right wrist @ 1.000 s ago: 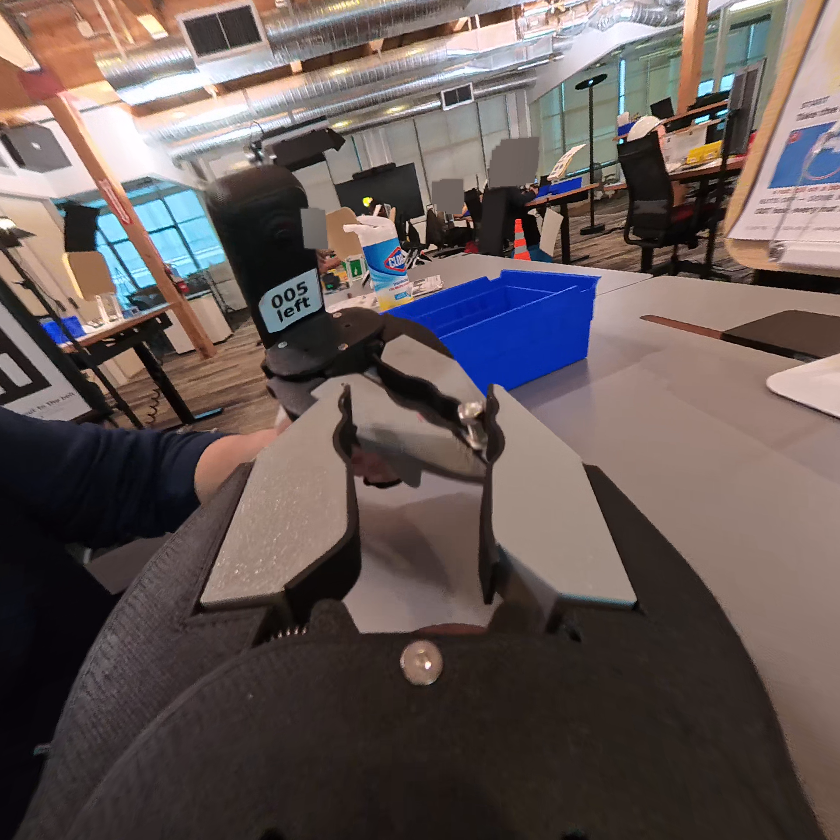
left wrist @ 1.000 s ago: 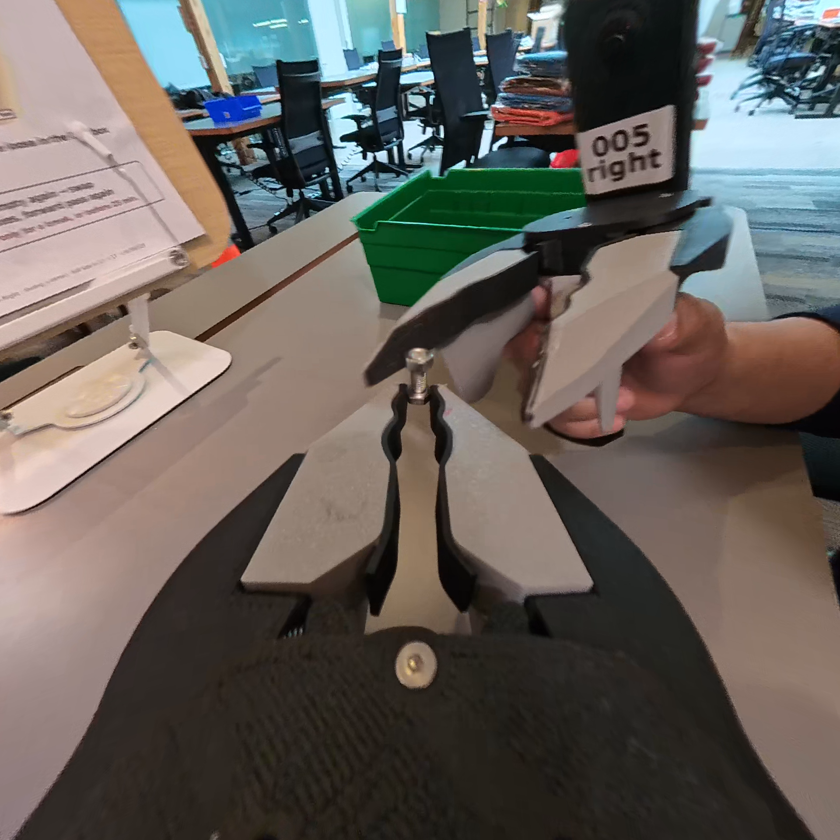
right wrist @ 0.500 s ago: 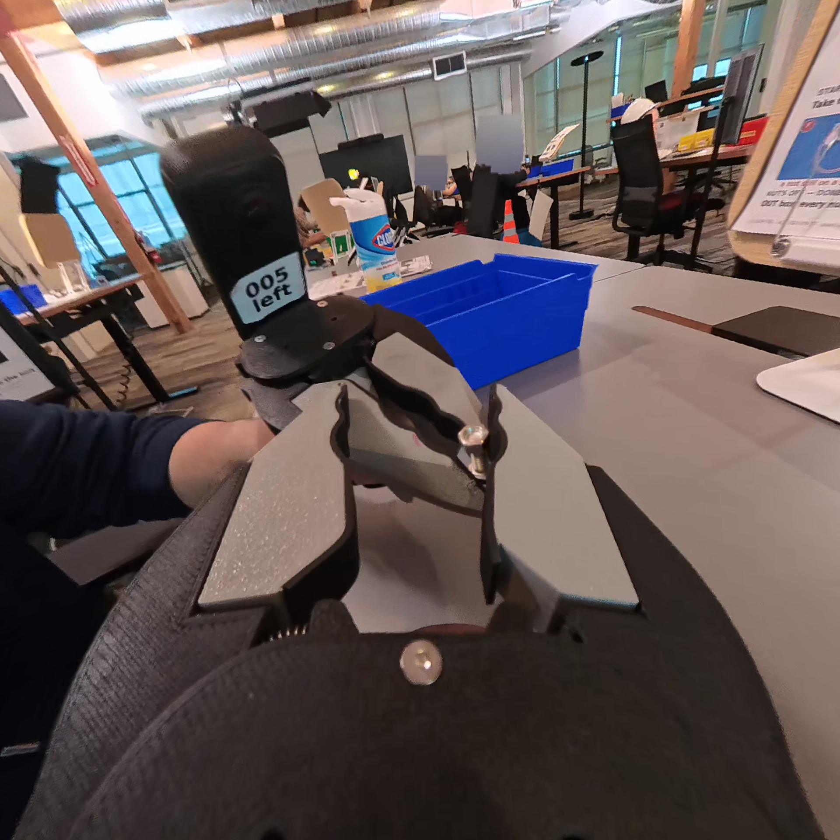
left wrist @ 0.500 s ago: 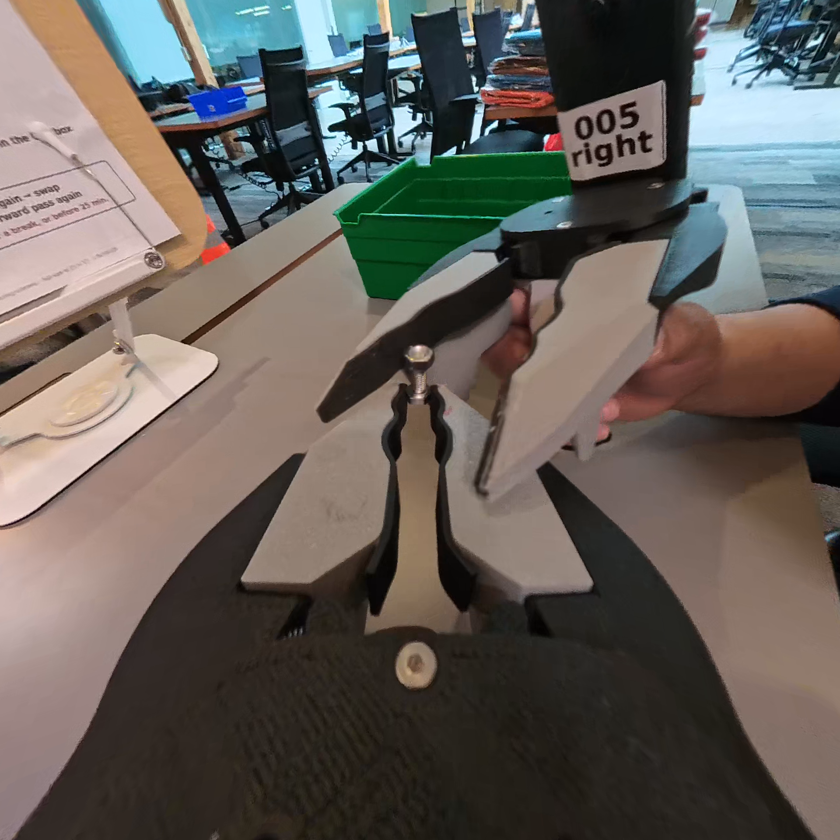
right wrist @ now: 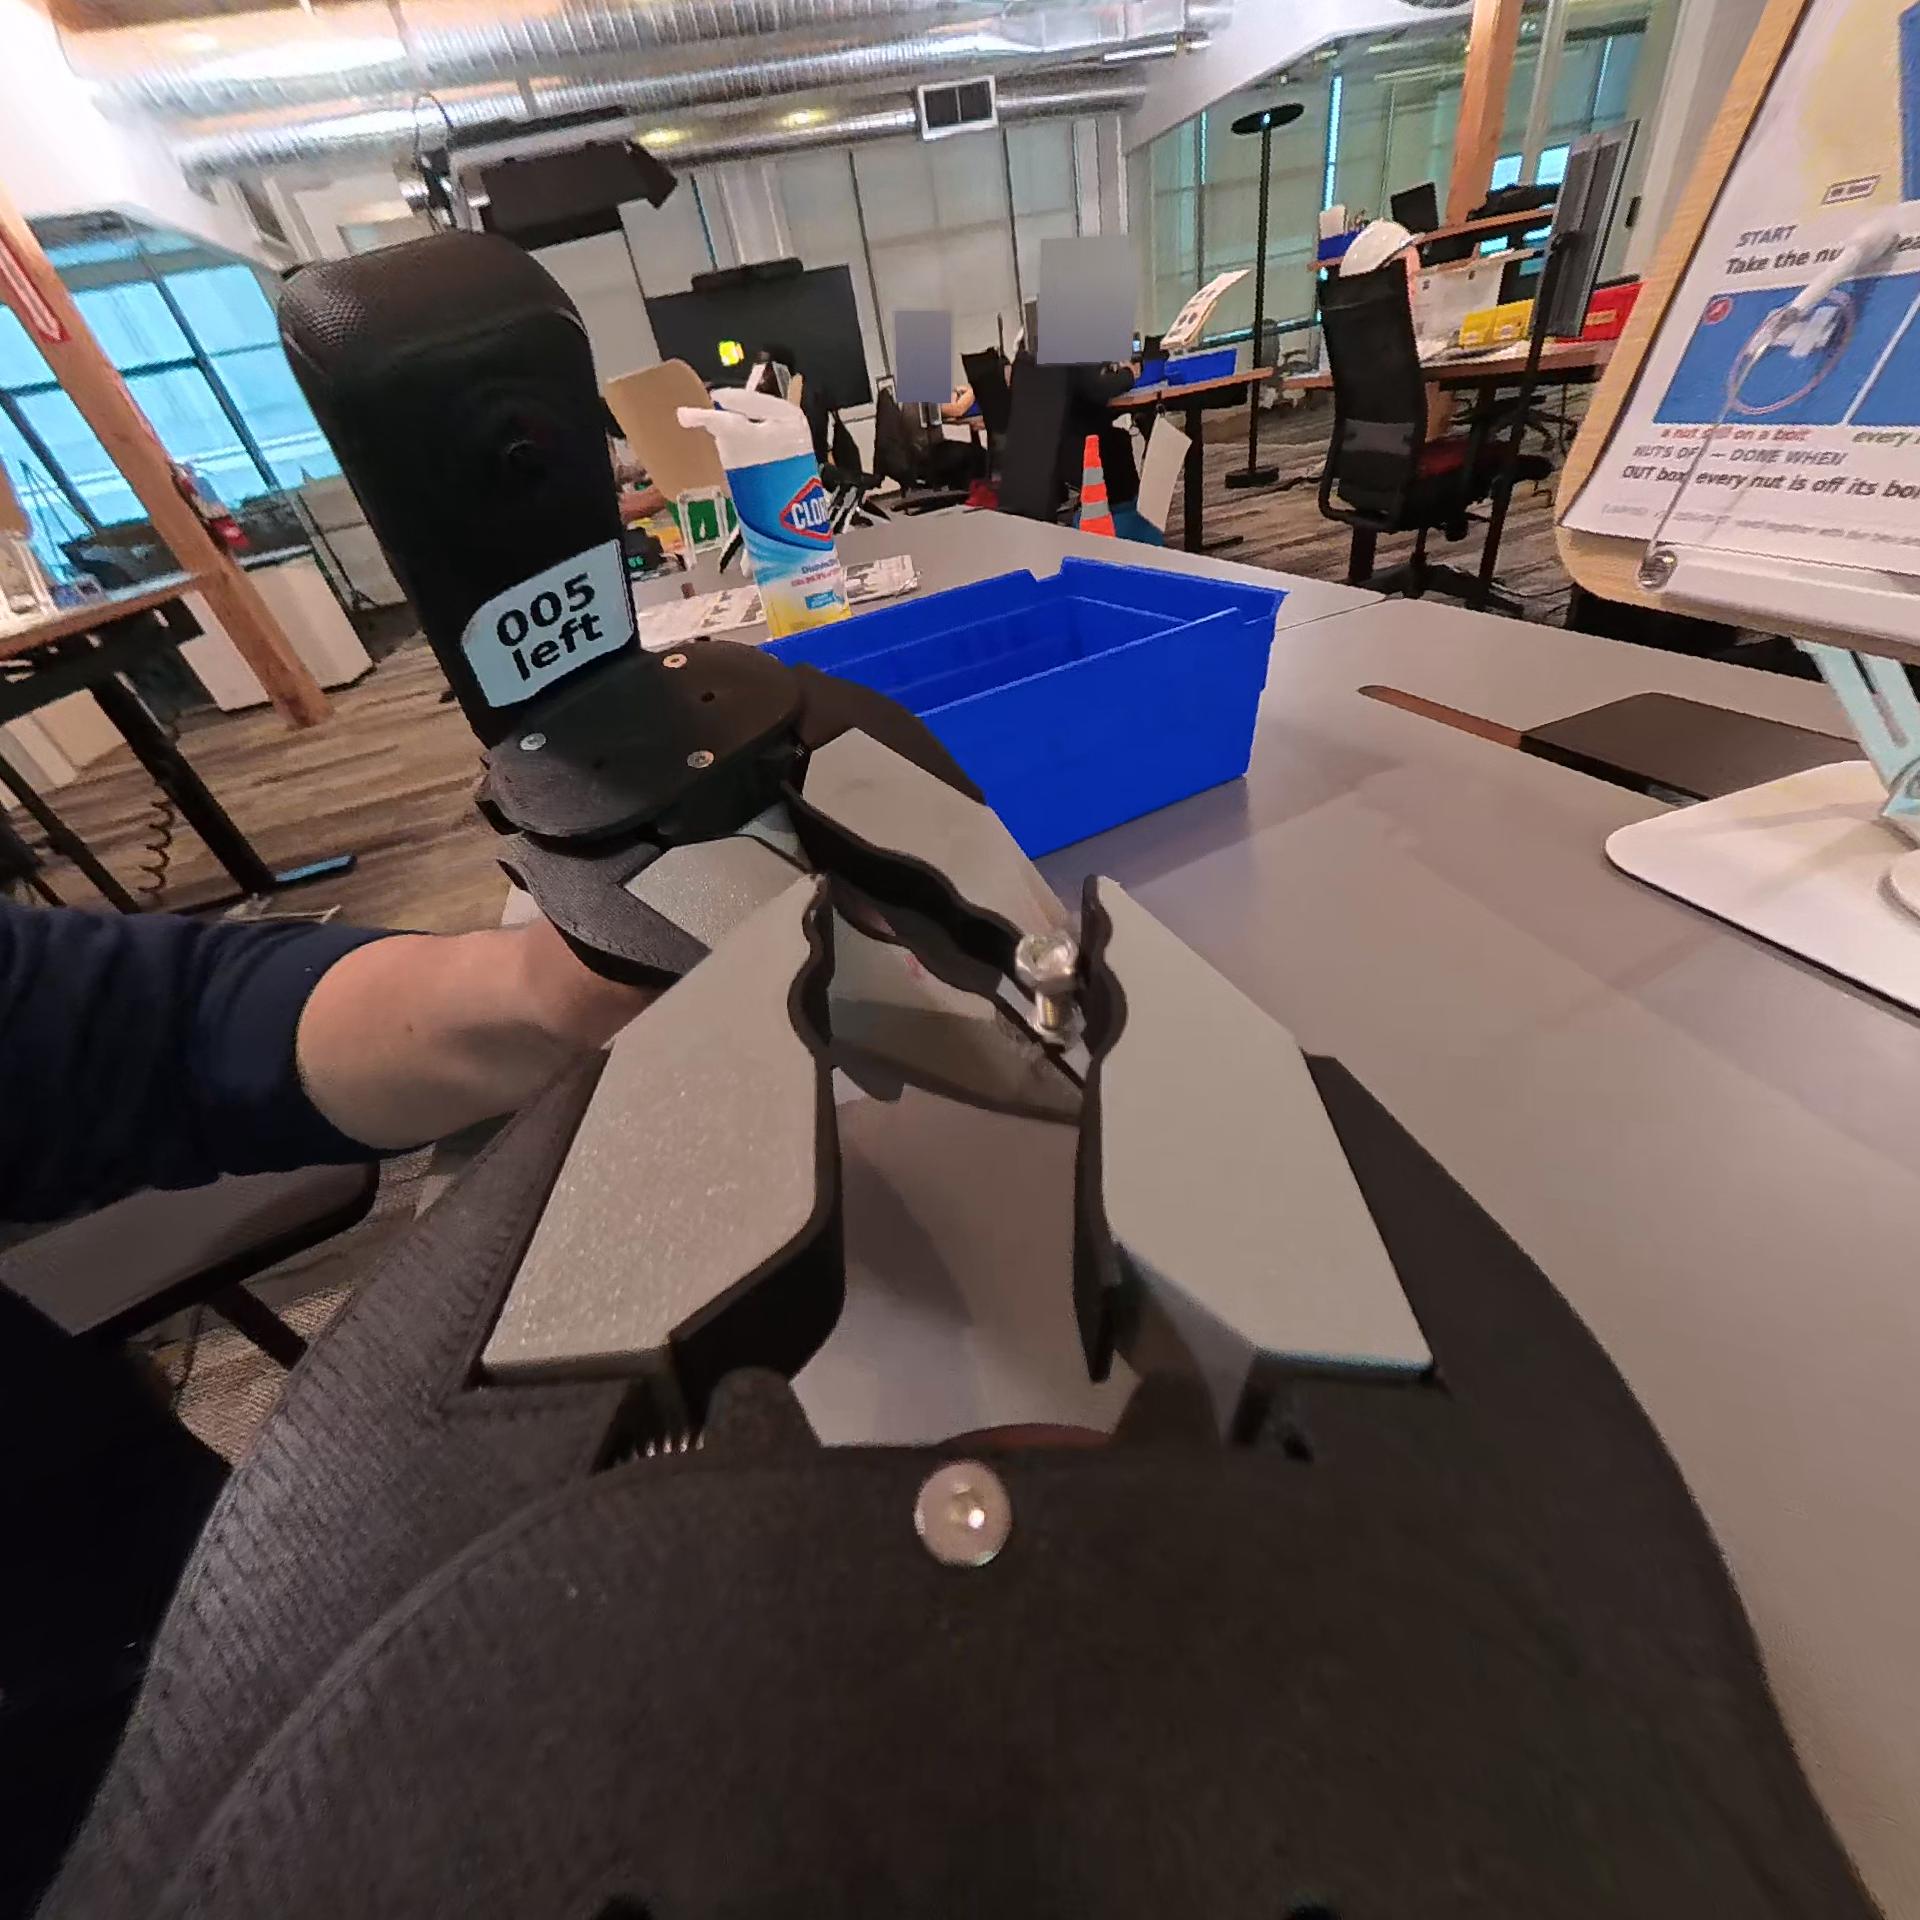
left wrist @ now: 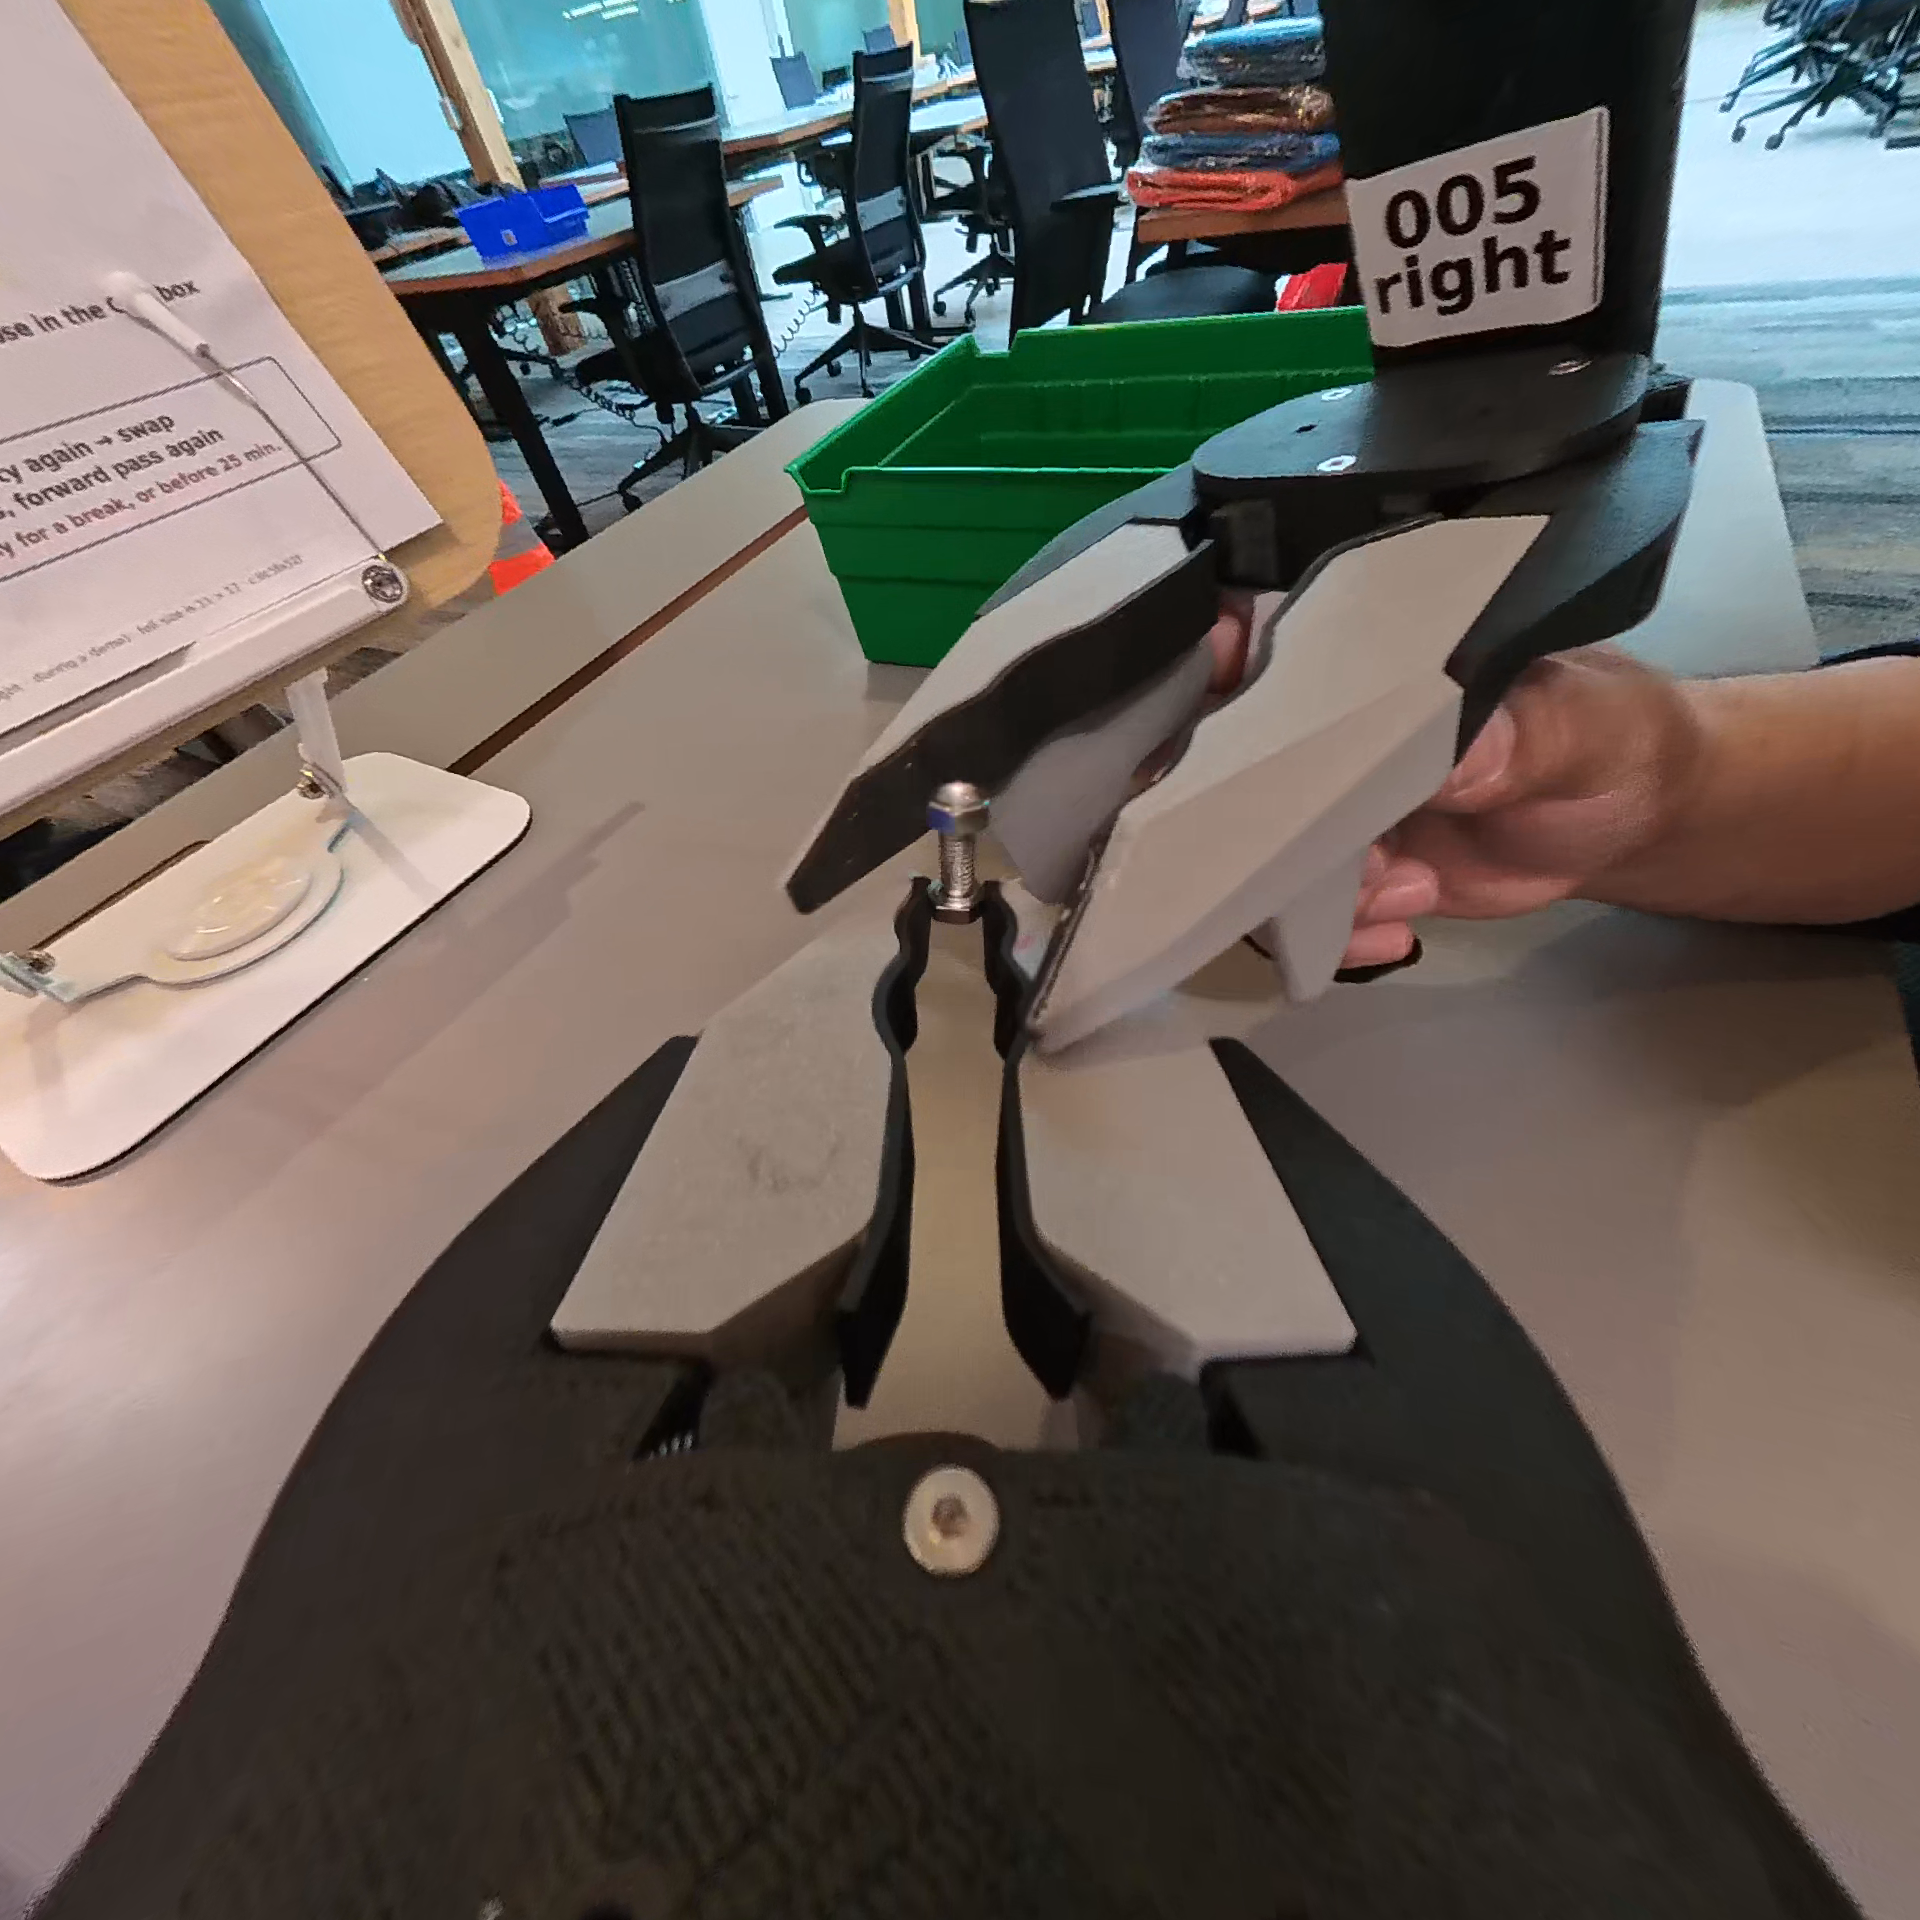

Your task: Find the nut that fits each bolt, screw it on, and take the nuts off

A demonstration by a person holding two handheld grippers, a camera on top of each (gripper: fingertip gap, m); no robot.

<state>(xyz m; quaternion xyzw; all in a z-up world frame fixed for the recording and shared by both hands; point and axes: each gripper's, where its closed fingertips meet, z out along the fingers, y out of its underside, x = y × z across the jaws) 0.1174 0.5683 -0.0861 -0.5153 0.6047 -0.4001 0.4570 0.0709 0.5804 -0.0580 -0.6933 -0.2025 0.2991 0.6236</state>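
upright bolt pinched by the left gripper, right gripper wide around it

clearly the silver bolt [left wrist: 954, 871] stands upright above the worktop [left wrist: 644, 831], its threaded shank bare in the middle. a silver nut [left wrist: 957, 808] with a blue ring sits at its top end. the left gripper [left wrist: 952, 914] is clamped on the bolt's lower hex end, both black pads pressed to it. the right gripper [right wrist: 951, 971] stands apart, fingers wide. one finger lies just beside the nut and the other is well clear; whether that near pad touches the nut is hard to tell.

the worktop is plain grey. a green bin [left wrist: 997, 499] stands behind the bolt, a blue bin [right wrist: 1091, 707] on the other side. a sign on a white stand [left wrist: 239, 935] is near the edge. beyond lie office chairs, desks, a wipes canister [right wrist: 784, 530] and an orange cone [right wrist: 1093, 483].

a hand [left wrist: 1538, 800] holds the right gripper, partly hidden behind it. both bins' insides are out of sight.
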